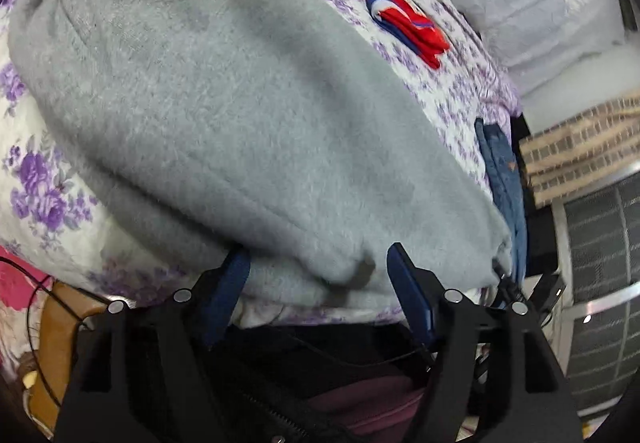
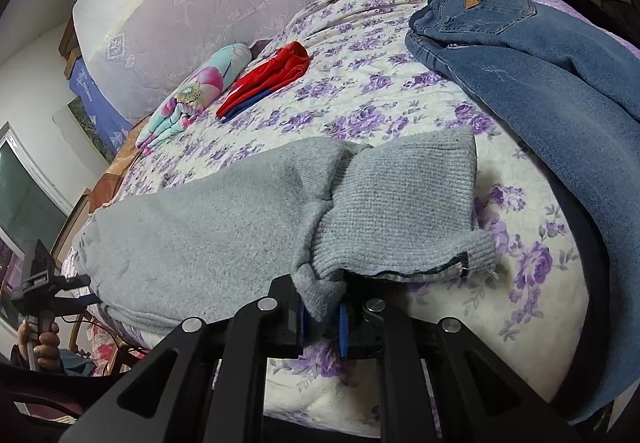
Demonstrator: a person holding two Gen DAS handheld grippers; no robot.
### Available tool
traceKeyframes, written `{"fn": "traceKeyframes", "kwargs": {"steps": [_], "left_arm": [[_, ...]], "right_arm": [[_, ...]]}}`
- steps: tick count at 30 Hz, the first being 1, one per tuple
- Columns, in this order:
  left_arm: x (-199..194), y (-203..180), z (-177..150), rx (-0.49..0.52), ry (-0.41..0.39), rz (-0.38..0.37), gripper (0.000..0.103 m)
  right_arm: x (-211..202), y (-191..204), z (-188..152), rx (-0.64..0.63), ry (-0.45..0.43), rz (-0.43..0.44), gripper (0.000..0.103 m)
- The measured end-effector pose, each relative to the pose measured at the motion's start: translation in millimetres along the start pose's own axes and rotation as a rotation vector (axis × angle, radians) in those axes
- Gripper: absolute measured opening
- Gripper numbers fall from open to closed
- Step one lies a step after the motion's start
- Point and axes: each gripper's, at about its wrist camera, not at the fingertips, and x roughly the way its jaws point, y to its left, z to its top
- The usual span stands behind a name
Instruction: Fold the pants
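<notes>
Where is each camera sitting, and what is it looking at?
Left wrist: sits on the left gripper, low at the bed's edge, looking across the grey pants; its open blue fingers show.
Right wrist: sits on the right gripper, shut on the pants' ribbed cuff; the other gripper and the hand holding it show at far left.
Both see: grey pants, red cloth, jeans, flowered bedspread.

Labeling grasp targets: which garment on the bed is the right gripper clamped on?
The grey pants: the right gripper pinches their ribbed cuff. The jeans and red garment lie untouched.
</notes>
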Motion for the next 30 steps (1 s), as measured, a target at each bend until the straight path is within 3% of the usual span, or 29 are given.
{"fn": "traceKeyframes", "kwargs": {"steps": [5,6,8,14,17,19,20,21,22,23,24,25,27,30], "left_arm": [[4.5,3.9,11.9,-0.038,-0.019,-0.032,0.065],[5.4,5.9,14.4,-0.051,-0.034,-0.032,0.056],[1.3,5.9,15.1,-0.044,-0.059,-0.044,0.005],[-33.5,-9.0,-3.0,0.012,-0.107,-0.064,0.005],[-19.4,1.9,-7.9,-0.001,-0.053,-0.024,0.006],[6.2,22.7,-9.8,-0.042,0.015,0.006,0.010],[12.5,31.4,-11.2,-0.065,0.036,0.000,0.011],[11.8,35.4,-11.7,-0.083,0.043,-0.023,0.011],[8.2,31.6,-11.8,-0.060,0.056,-0.022,0.017],[2.5,25.1,-12.5,-0.022,0.068,-0.010,0.037],[-7.6,13.6,-14.4,0.038,0.071,0.005,0.051],[-20.2,-0.5,-17.6,0.113,0.055,0.033,0.074],[-41.7,-26.2,-23.0,0.242,0.012,0.053,0.079],[-59.6,-56.5,-13.9,0.377,-0.095,0.041,0.081]], "right_arm": [[-0.2,-0.1,-0.7,0.001,-0.001,0.006,0.012],[-0.3,-0.8,-1.1,0.003,-0.002,0.008,0.012],[-0.8,-1.0,-0.9,0.004,-0.003,0.009,0.012],[-22.6,12.7,5.6,-0.053,-0.051,0.001,0.013],[-8.2,9.6,3.5,-0.055,0.007,-0.027,0.015],[4.0,0.7,-2.0,-0.027,0.047,-0.028,0.016],[3.6,-0.3,-3.8,-0.029,0.043,-0.018,0.023],[-1.0,0.9,-3.6,-0.036,0.047,-0.028,0.032],[-4.2,1.4,-2.9,-0.035,0.054,-0.030,0.052],[-13.8,2.9,-1.8,-0.034,0.056,-0.048,0.070],[-24.4,5.5,-0.3,-0.046,0.047,-0.062,0.072],[-32.6,8.7,1.0,-0.062,0.048,-0.054,0.072],[-53.4,22.8,7.6,-0.111,0.063,0.022,0.072],[-75.5,57.9,24.4,-0.212,-0.005,0.185,0.079]]}}
